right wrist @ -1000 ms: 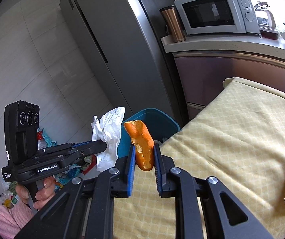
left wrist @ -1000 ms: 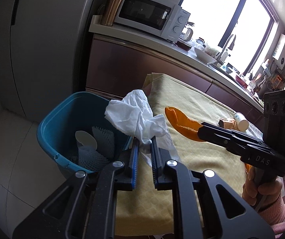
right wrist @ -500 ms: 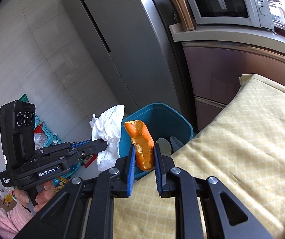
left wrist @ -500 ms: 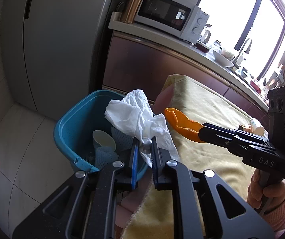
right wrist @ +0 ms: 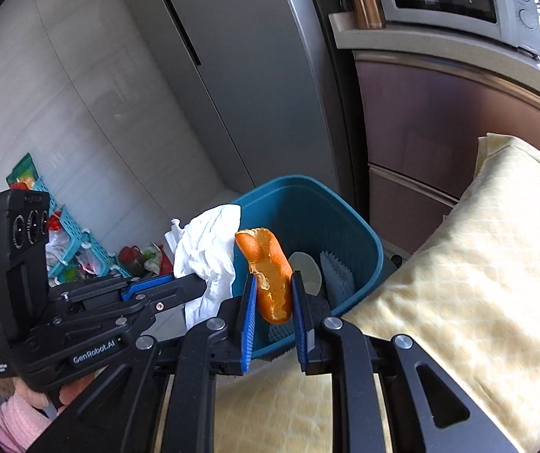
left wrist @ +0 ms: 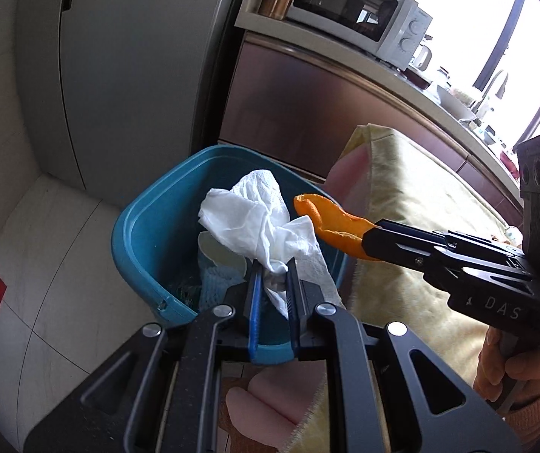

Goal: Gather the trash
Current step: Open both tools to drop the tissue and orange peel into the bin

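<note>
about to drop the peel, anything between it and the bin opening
Nothing solid: in the right wrist view the orange peel hangs over the open blue bin, with the white tissue off to one side.

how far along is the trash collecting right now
Done: a white paper cup and pale foam netting lie in the blue plastic bin. In hand: left gripper clamps a crumpled white tissue, right gripper an orange peel, both over the bin. Left: releasing them.

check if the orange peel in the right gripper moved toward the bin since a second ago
Yes. The orange peel was over the yellow tablecloth edge short of the blue bin; it now overlaps the bin's opening.
</note>
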